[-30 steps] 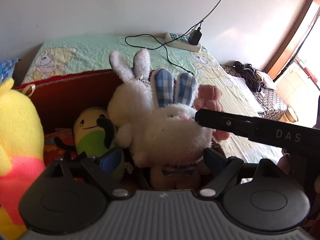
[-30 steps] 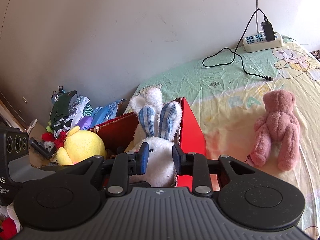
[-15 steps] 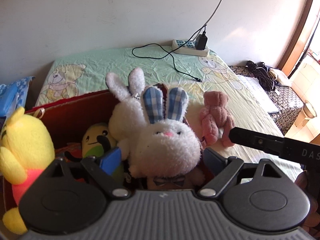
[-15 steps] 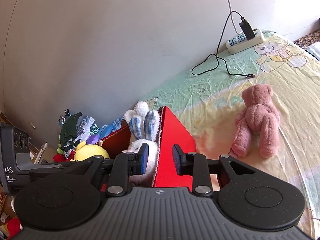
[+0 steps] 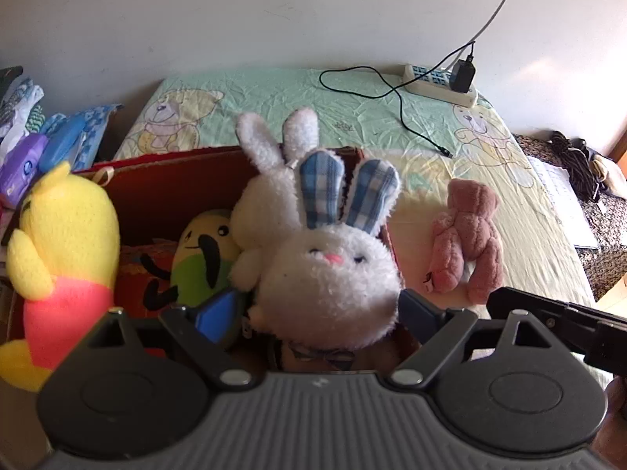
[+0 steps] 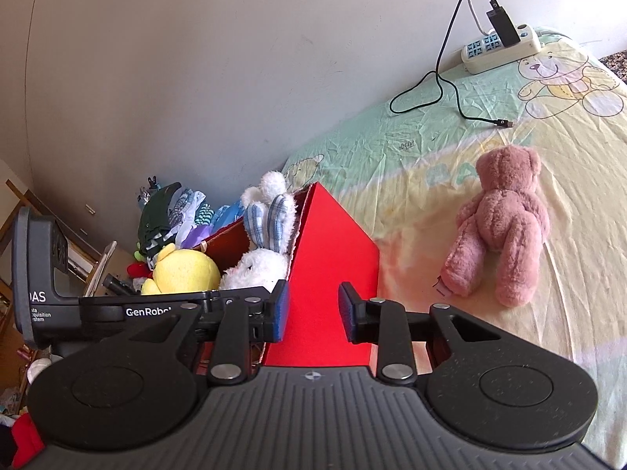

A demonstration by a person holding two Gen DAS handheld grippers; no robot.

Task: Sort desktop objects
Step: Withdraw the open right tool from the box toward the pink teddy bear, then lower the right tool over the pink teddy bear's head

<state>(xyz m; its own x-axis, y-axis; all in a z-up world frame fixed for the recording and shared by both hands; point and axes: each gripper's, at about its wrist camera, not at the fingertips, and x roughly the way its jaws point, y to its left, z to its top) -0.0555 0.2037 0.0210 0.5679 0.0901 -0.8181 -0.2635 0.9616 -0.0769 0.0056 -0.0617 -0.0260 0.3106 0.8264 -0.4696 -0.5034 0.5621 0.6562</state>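
One pink bear (image 6: 499, 223) on bear-print sheet (image 6: 392, 149); left claw (image 5: 313, 313) released, right claw (image 6: 313, 307) released

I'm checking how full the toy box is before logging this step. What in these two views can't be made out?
- Box floor: left wrist view, covered by the plush toys and the left gripper.
- Body of the checked-ear rabbit: left wrist view, behind its head and the gripper housing.
- Red box interior: right wrist view, blocked by its wall.
- Clutter beside the bed: right wrist view, too small to identify.
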